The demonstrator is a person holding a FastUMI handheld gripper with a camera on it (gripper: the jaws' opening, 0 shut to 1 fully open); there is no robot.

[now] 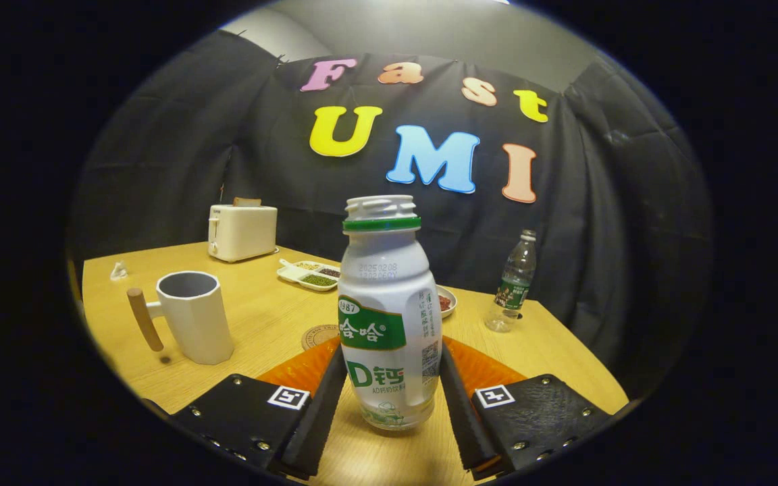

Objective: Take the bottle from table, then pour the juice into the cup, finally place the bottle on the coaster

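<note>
I see the gripper (389,398) closed onto the bottle (387,317), both fingers pressing its lower sides; the bottle stands upright, uncapped. Its base looks slightly clear of the table (261,324), though I cannot confirm. The cup (193,316) stands ahead-left, the coaster (318,335) just behind the bottle.

We see white bottle (389,317), green neck ring and label band | grey-white cup (194,317), tan wooden handle | cream toaster (242,231) | yellow wood-grain table (261,317) | clear bottle (514,283), green label
</note>
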